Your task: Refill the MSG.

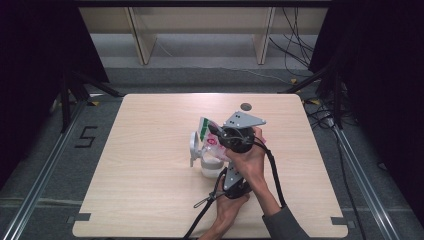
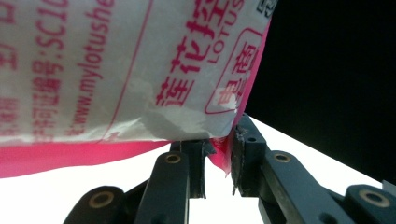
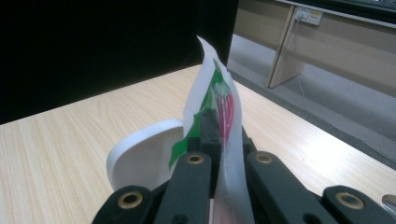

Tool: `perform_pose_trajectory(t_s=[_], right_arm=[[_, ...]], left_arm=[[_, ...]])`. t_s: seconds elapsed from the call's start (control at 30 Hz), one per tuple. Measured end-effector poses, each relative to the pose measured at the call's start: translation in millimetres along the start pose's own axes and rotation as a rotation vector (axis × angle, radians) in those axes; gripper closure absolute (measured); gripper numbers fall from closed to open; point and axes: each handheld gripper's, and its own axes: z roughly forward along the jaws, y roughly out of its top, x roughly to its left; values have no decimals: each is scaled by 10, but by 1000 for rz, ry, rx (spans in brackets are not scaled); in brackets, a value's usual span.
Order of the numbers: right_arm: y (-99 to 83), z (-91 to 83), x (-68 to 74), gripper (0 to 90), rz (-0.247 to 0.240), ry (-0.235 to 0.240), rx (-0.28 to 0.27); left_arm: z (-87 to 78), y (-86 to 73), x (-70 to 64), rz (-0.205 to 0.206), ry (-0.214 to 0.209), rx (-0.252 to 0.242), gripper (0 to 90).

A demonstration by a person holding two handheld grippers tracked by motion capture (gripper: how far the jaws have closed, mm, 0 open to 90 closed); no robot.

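Pouring from the printed plastic pouch [image 1: 214, 137] into the white container [image 1: 211, 166] mid-counter [image 1: 150, 190]. My right gripper [image 1: 220, 134] is clamped on its top edge, my left gripper [image 2: 219, 161] pinches the pink bottom corner. I'd tip slowly, mouth kept over the rim. The left gripper view shows red lettering; the right gripper view shows the open white lid [image 3: 140, 156] at 9 o'clock.

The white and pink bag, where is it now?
In the high view, the bag is held above the table just right of centre, over a white container, clamped by both the right tongs and the left tongs.
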Motion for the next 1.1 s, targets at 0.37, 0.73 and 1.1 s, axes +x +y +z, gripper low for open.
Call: perform_pose_trajectory(t_s=[0.37, 0.73, 1.1], right_arm=[[-2, -2, 30, 900, 15, -8, -4], [-1, -3, 35, 900, 12, -6, 5], [0, 6, 32, 899, -5, -1, 4]], left_arm=[[-20, 1, -2, 5, 6, 10, 769], [-9, -4, 0, -8, -8, -6, 768], [-8, -3, 6, -13, -9, -3, 769]])
